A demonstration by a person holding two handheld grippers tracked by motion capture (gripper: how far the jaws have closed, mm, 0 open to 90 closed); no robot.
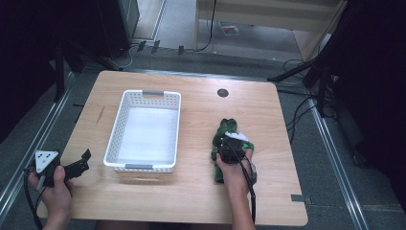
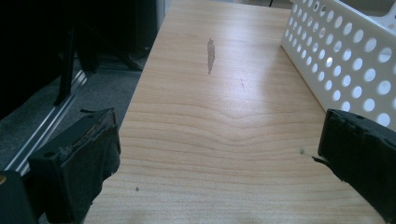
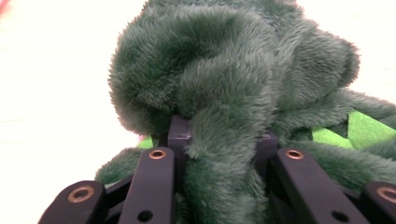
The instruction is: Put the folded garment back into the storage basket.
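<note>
**Right claw clamped on a green plush toy; left claw idle**

Left to right in the high view. The left claw (image 1: 79, 165) sits at the near-left edge of the tabletop (image 1: 196, 191), held in the left hand (image 1: 57, 189); in the left gripper view its jaws stand wide apart with bare wood between them. Just to its right stands the white basket (image 1: 143, 165), perforated walls, upright. Right of the basket, well apart from it, the toy (image 1: 225, 132) lies on the tabletop. The right claw (image 1: 233, 143), in the right hand (image 1: 234, 172), rests on the toy's near part. In the right gripper view the jaws press a fold of its fur (image 3: 224, 163) from both sides.
</note>
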